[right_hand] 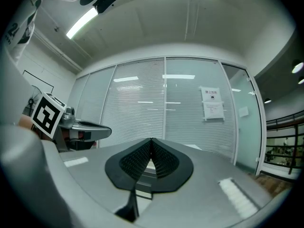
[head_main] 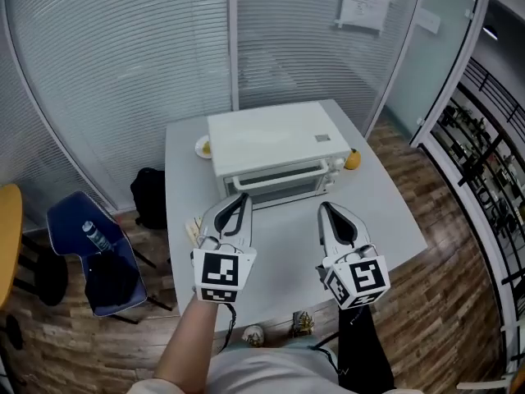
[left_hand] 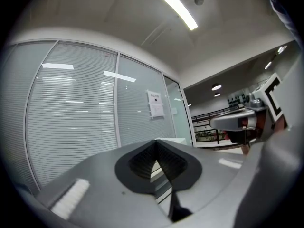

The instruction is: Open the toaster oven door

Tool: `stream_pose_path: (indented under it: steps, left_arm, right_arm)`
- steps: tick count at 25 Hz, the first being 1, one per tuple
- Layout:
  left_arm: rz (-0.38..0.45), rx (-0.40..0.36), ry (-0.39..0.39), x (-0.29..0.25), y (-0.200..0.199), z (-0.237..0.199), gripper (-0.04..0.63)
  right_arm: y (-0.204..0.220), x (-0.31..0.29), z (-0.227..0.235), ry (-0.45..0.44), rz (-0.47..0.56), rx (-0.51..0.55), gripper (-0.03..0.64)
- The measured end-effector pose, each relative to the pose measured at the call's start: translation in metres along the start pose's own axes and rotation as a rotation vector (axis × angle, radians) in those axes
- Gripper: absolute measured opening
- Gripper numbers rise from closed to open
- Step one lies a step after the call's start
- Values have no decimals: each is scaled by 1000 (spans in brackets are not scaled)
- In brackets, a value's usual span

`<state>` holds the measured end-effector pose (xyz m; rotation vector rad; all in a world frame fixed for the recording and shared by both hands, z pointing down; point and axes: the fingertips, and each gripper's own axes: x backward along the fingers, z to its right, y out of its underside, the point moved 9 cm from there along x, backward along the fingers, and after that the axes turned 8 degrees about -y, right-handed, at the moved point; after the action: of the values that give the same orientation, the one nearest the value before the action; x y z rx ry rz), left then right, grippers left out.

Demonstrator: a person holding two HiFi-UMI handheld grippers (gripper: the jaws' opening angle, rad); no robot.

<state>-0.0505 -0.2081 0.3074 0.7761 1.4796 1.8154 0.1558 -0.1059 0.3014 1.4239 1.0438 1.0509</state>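
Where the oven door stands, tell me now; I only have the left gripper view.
Observer: The oven sits on the table with its door shut, facing you.
Operator: Give me my left tool's place.
Observer: In the head view the left tool has its tip at the door's left end; I can't tell whether it touches.
Operator: Report the right tool.
Observer: The right tool hangs over the table, short of the oven's right front corner. Its own view shows the tips together, with nothing between them.
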Motion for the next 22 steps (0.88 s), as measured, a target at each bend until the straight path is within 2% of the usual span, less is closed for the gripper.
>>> stream_pose_path:
  steps: [6,14,18,22]
  left_arm:
    - [-33,-35,-72,-25,0,5,55]
    - [-102,-3,-156,-69,12,22,55]
    - [-168,-12,-171,-89,26,30,55]
    - [-247,11,-185,-105,43,32,55]
  right_arm:
    - [7,-38,33,-53,-30,22,3]
    - [30,-80,86,-150,-128,19,2]
    - [47,-100,99,-201,-187,5,2]
    - [63,-119,108,-239,-252,0,2]
